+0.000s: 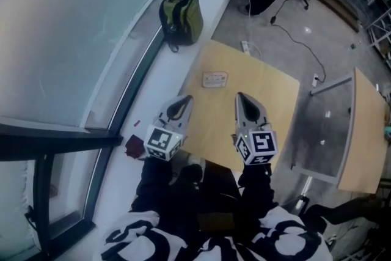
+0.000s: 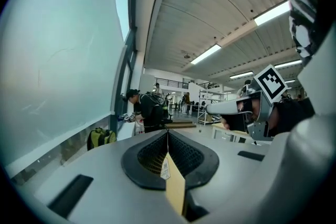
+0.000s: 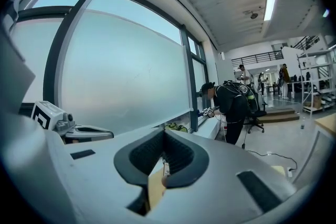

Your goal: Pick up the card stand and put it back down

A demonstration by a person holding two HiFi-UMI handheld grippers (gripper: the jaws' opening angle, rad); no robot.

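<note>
Holds left gripper (image 1: 185, 98) and right gripper (image 1: 239, 96) side by side at the near side of the surface (image 1: 272, 101), both closed on nothing and pointed toward the card stand (image 1: 214, 79), untouched on its far left part, probably to line up before opening for the pickup.

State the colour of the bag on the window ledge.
The bag is olive green with black trim, best in the head view.

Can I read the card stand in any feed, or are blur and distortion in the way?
Head view: the card stand on the wooden table is small and soft, its print unreadable. Left gripper view: heavy fisheye, ceiling lights bowed, corners black. Right gripper view: same fisheye, with a bright frosted window.
</note>
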